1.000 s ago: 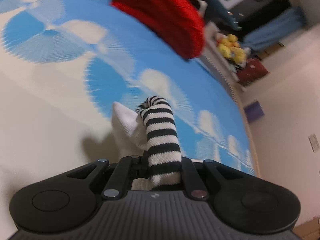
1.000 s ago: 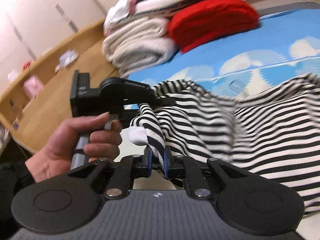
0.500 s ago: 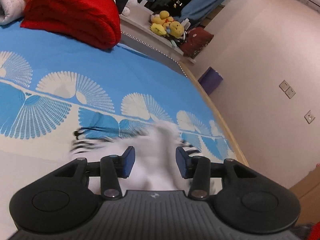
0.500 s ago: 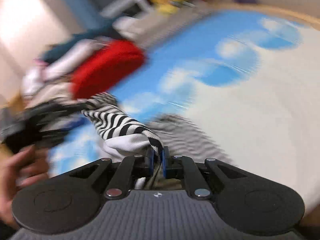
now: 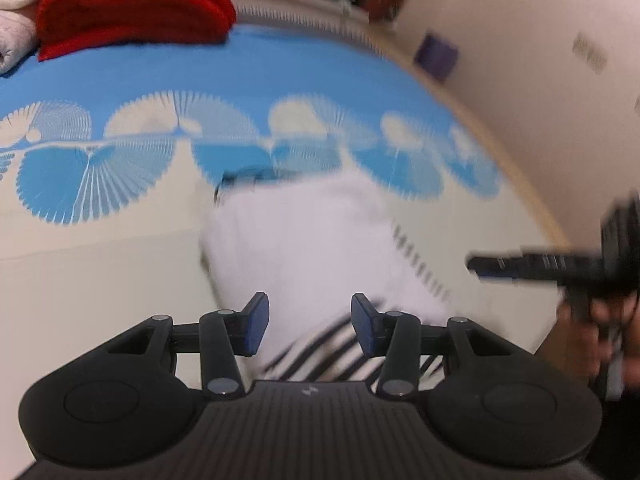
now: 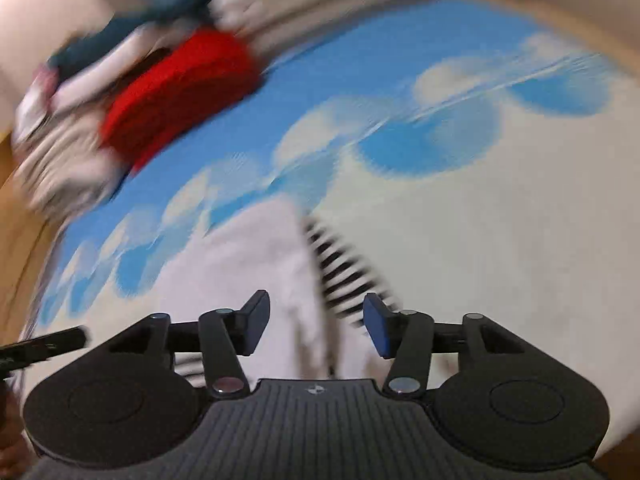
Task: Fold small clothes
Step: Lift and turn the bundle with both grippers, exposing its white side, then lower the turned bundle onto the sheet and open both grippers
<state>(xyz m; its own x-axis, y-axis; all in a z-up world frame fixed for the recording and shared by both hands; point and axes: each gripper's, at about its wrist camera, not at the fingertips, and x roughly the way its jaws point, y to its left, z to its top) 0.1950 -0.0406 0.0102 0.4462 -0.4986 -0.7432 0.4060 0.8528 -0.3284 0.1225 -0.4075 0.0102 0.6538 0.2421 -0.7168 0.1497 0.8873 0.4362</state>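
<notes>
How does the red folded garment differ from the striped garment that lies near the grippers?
The red folded garment is one plain colour; the striped garment shows a white side with black-and-white stripes along its edge. The red folded garment sits at the far end of the bed beside a pile of pale folded clothes; the striped garment lies flat and alone, close in front of the open left gripper. Both rest on the blue and white bedspread.

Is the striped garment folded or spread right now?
Folded: the striped garment lies on the bedspread as a compact block, white inside up, stripes only along its edges. Blur hides how neatly.
</notes>
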